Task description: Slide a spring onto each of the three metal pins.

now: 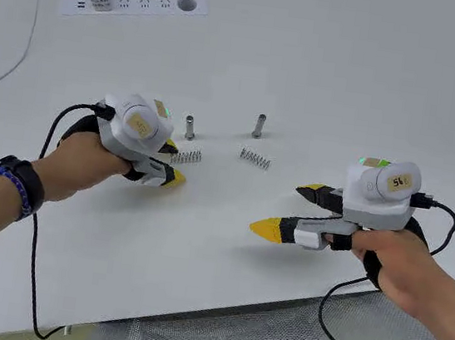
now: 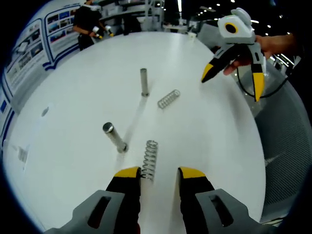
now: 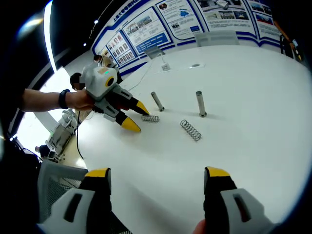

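Working over the broad white workbench top [image 1: 309, 63], you have both tools held low; your left gripper [image 2: 160, 173], grey-bodied with yellow-tipped black jaws, sits close to the surface with its jaws parted and nothing clamped, probably so that they can straddle the spring just ahead; your right gripper [image 1: 283, 208], of the same build, hangs well off to the right with its jaws spread wide and empty, which I take as waiting clear of the work until a spring needs steadying; between the two tools stand two short silver cylinders, the nearer metal pin [image 2: 115, 137] just beyond your left jaws and the farther metal pin [image 2: 144, 82] well apart from it, both upright on the table with their long axes vertical, so each can take a spring only from above; smallest are the springs, both lying flat; the nearer coil spring [image 2: 150, 159], thin bright wire, has one end just beside your left jaw tip and its long axis running away from you, passing beside the nearer metal pin; the farther coil spring [image 2: 168, 98] lies at a slant near the farther metal pin, not touching it; neither spring is on a pin yet, and each would need tipping from flat to upright first.
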The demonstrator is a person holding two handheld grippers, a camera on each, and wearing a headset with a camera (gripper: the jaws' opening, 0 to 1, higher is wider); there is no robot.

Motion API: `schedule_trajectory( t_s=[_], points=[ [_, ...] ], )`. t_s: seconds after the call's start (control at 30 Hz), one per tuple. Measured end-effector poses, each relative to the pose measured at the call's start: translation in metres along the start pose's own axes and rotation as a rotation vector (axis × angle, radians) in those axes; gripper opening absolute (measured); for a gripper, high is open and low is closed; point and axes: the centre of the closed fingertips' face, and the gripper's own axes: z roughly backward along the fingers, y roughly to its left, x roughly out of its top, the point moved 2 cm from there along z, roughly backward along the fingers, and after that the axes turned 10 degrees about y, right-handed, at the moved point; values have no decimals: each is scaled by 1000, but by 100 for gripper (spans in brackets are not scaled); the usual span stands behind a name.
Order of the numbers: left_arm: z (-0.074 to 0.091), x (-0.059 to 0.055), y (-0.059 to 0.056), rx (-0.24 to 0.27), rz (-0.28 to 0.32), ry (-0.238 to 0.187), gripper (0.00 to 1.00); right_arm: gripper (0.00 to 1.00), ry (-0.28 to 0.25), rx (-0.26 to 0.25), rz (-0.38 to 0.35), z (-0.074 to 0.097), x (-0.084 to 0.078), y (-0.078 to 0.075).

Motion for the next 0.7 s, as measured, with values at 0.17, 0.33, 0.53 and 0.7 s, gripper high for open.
schedule_trajectory(
  t_s=[0.17,0.33,0.53,0.7],
  points=[
    [-2,2,1,3,8,-2,29,79,-1,4,-1,0,1,0],
    [-6,4,4,20,0,3,23,79,3,6,0,0,0,0],
    [-6,4,1,35,-32,16,15,79,4,6,-3,-1,-2,0],
    [-5,2,1,29,61,-4,11,79,-6,14,-17,-2,0,2]
  ],
)
